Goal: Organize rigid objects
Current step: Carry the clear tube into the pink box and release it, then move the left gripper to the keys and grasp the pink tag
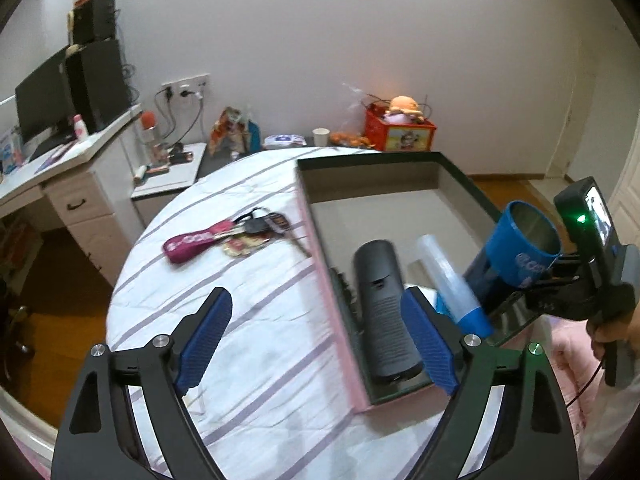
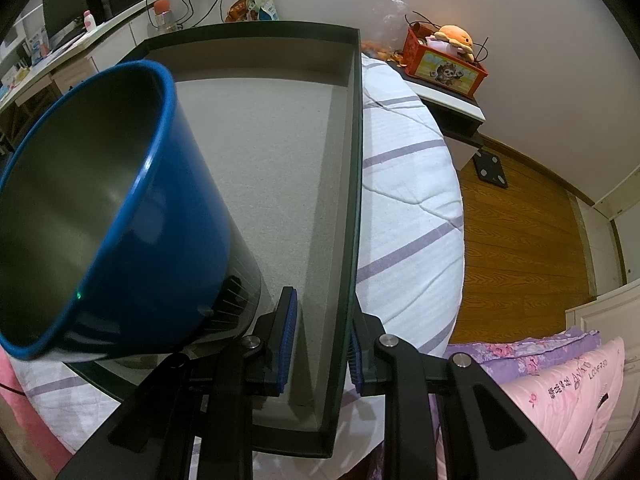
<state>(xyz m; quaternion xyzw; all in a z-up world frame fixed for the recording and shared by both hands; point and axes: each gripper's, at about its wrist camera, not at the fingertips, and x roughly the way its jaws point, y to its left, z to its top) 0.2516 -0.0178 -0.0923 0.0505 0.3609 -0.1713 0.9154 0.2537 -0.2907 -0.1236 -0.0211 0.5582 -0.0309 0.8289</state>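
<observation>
A shallow dark box (image 1: 456, 172) with a grey floor lies on the striped bed. In it lie a black ribbed device (image 1: 384, 300), a clear tube with a blue cap (image 1: 452, 280) and a blue metal-lined cup (image 1: 524, 240). My left gripper (image 1: 320, 340) is open and empty, above the box's left wall. A bunch of keys with a magenta strap (image 1: 224, 236) lies on the bed left of the box. My right gripper (image 2: 320, 344) straddles the box's right wall (image 2: 356, 184), its pads on either side. The blue cup (image 2: 104, 208) leans just left of it.
A white desk (image 1: 68, 156) with a monitor stands at the left. A nightstand with clutter and a red crate (image 1: 400, 132) holding a plush toy sit beyond the bed. Pink and purple bedding (image 2: 560, 384) lies at the right, above wooden floor.
</observation>
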